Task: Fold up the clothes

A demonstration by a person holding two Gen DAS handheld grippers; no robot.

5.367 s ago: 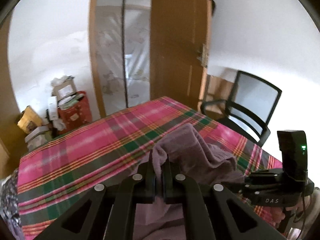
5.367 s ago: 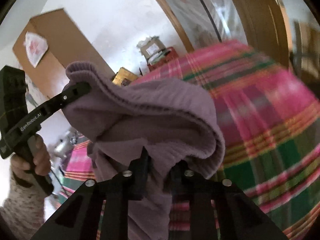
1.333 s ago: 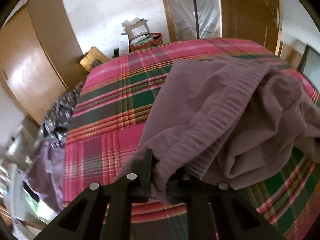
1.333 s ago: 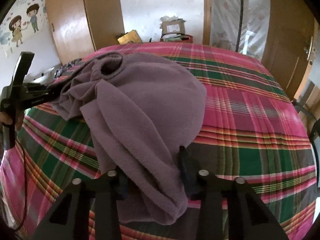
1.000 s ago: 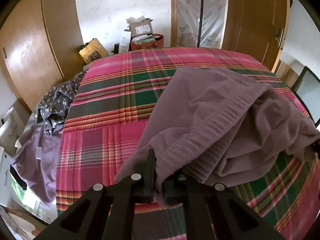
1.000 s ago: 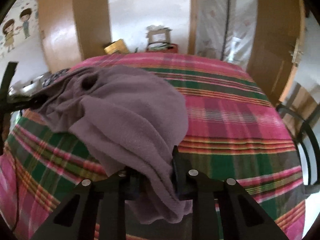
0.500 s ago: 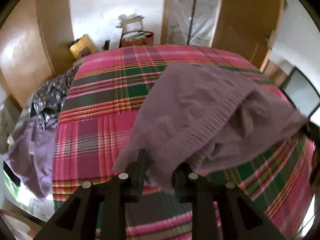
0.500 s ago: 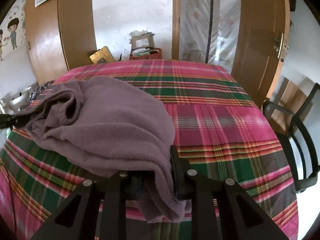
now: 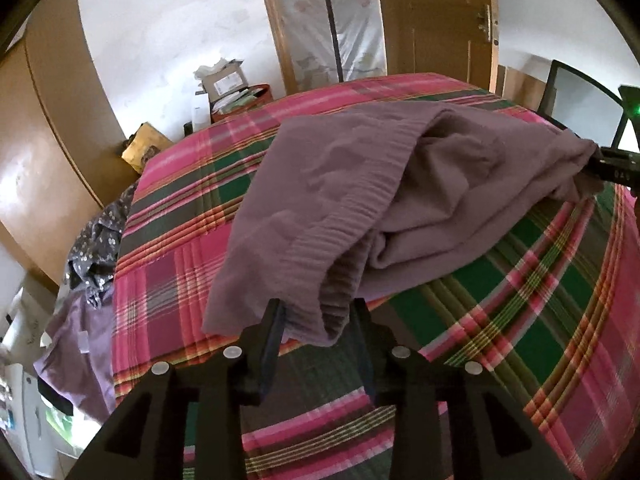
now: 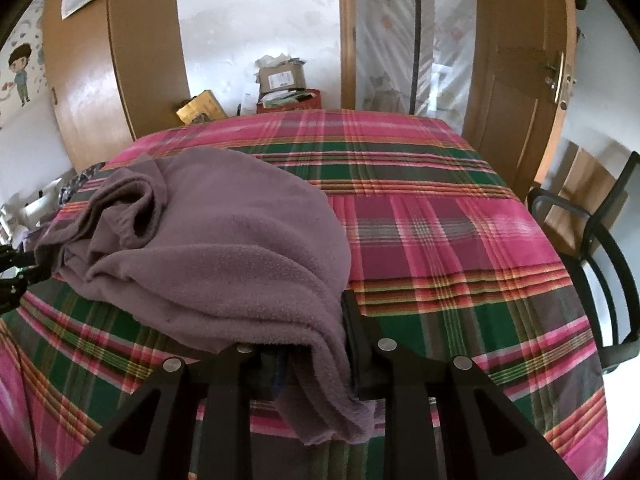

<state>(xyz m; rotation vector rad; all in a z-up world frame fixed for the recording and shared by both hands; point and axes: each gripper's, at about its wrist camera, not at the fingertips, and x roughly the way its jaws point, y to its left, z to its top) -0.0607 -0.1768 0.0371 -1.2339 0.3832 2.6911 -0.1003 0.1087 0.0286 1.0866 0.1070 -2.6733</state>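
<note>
Laying-down is the step we judge in hand: the purple sweater (image 9: 384, 184) lies bunched on the plaid bed (image 9: 520, 320), toward its near edge. Our left gripper (image 9: 318, 330) has just been opening, hem loose between its fingers. Our right gripper (image 10: 310, 356) has its fingers closed on the fleece edge. Next we must spread it flat. We read no clear writing.

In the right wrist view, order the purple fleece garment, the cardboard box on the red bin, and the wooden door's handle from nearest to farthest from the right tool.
1. Purple fleece garment: between the right tool fingers, lying on the plaid bed.
2. Wooden door's handle: upper right, beyond the bed's right corner.
3. Cardboard box: top centre, behind the bed's far edge.
Handle and box are close to call.
</note>
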